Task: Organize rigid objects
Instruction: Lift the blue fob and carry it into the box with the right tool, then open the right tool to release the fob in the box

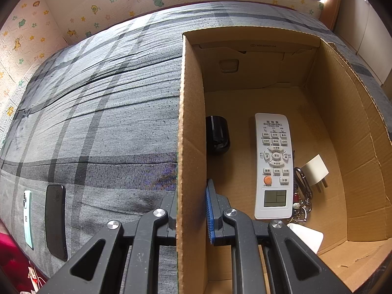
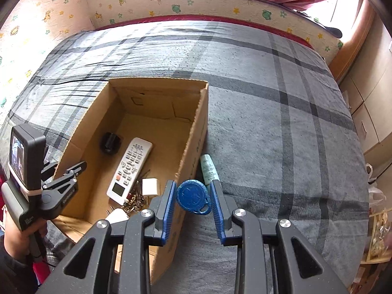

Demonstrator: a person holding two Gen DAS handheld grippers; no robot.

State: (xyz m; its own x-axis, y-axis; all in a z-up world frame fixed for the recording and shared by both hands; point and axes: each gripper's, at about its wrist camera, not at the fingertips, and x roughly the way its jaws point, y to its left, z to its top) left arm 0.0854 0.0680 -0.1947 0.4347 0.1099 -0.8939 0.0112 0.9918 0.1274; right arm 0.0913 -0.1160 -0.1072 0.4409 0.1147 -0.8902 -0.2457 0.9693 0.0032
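Observation:
A cardboard box (image 1: 191, 122) (image 2: 196, 132) stands on a grey plaid bed. In it lie a white remote (image 1: 274, 164) (image 2: 129, 169), a black round object (image 1: 217, 133) (image 2: 110, 142), a white plug (image 1: 314, 171) (image 2: 150, 186) and a keyring (image 1: 302, 196) (image 2: 133, 201). My left gripper (image 1: 192, 210) straddles the box's left wall and looks clamped on it. My right gripper (image 2: 192, 198) holds a blue round key fob (image 2: 193, 196) between its pads, just above the box's right wall.
Two phones, one mint green (image 1: 28, 218) and one black (image 1: 56, 220), lie on the bed left of the box. A pale tube (image 2: 208, 169) lies against the box's right side. Walls with cartoon stickers border the bed; cupboards stand at the right.

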